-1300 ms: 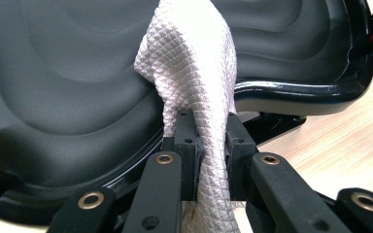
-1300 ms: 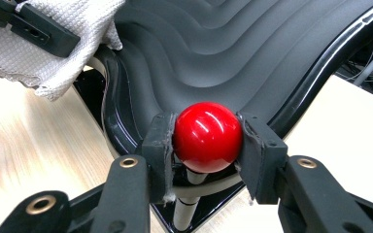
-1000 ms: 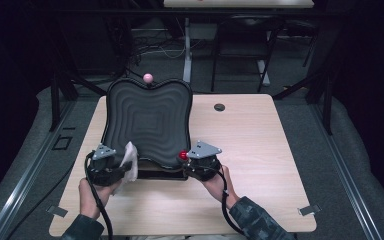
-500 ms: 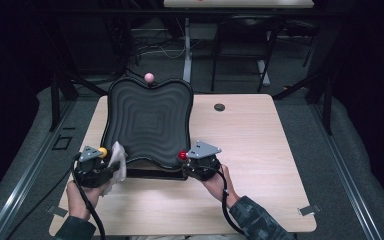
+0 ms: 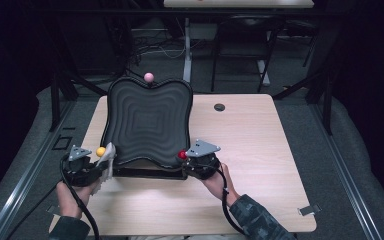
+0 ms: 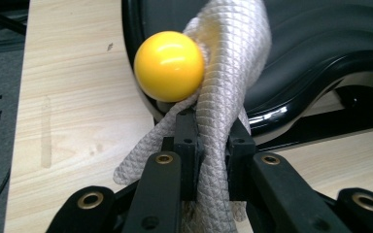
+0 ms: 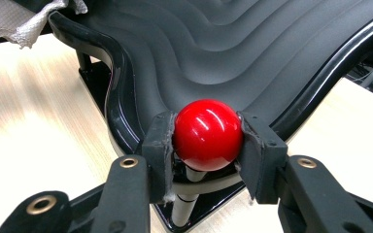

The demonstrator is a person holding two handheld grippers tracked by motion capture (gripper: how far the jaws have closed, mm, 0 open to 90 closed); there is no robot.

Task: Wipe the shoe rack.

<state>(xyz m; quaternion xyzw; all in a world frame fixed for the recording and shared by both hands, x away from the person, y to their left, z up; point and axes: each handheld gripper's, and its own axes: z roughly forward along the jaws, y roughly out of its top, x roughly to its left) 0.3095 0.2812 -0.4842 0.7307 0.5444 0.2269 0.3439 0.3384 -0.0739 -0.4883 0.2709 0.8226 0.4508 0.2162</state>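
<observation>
Cloth [image 6: 228,92], soft and limp, hangs clamped in the left gripper [image 6: 209,145] against the yellow knob [image 6: 169,65]; the right gripper [image 7: 208,141] clamps the hard, slick red knob [image 7: 208,133], steadying the tray [image 5: 147,120].

Your grey woven cloth [image 6: 223,121] hangs crumpled and folded, draped against the glossy yellow ball knob [image 6: 169,66] at the near left corner of the black wavy tray [image 5: 147,120]. Your red ball knob [image 7: 208,135] sits on a pale stem at the tray's near right corner, shiny and round, against the rim.
</observation>
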